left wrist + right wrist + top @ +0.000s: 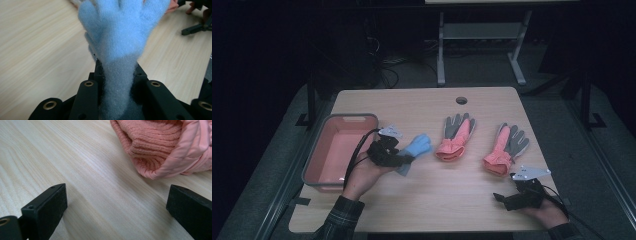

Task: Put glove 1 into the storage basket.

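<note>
The left tool [404, 159] is clenched on a fluffy light-blue knitted glove [416, 150] just beside the pink plastic bin [314, 157], best released only once fully over it, while the right tool [502, 198] rests released on the pale wooden surface [437, 195].

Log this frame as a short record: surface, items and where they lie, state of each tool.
surface: wooden table
bin: pink, grey-rimmed bin at the table's left edge, nothing visible inside
left tool: shut on blue glove, beside the bin
right tool: open, jaws wide apart just above the table, near the cuff of the right-hand pink glove
other glove: second pink glove lying flat mid-table, grey palm up
</note>
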A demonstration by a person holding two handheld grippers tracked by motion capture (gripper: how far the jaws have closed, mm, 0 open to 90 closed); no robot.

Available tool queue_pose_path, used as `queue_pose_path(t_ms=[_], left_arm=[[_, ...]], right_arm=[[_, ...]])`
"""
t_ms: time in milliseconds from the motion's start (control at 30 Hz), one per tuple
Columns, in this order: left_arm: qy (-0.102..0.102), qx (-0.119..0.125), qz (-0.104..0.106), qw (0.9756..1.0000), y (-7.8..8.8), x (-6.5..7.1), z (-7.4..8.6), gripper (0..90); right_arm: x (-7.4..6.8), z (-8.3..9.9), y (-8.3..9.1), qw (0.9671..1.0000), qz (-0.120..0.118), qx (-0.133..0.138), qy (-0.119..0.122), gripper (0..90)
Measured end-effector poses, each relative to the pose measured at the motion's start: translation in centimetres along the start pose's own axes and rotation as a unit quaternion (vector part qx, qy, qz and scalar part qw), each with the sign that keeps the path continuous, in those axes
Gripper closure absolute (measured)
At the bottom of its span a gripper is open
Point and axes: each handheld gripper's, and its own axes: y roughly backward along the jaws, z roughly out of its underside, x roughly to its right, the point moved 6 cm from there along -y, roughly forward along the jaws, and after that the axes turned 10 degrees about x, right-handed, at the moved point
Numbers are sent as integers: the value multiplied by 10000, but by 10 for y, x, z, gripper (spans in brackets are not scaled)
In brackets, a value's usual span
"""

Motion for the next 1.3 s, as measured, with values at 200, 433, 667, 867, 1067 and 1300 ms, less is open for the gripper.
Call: queue_pose_path(t_ms=[200,433,667,867,1067,1300], left_arm=[[188,139,-315,9992,22,-22,1,726],[388,199,-634,9970,41,-46,7,726],[558,241,-931,9938,62,-69,14,726],[691,263,-1202,9900,77,-86,22,726],[934,161,-1649,9817,92,-110,38,726],[1105,-45,-1889,9757,91,-135,59,726]], right_arm=[[0,0,0,10000,-5,1,6,29],[0,0,0,10000,-5,-4,15,29],[0,0,0,10000,-4,-1,1,29],[0,0,0,10000,-4,-1,3,29],[0,0,0,10000,-4,-3,3,30],[0,0,0,10000,-5,-1,2,29]])
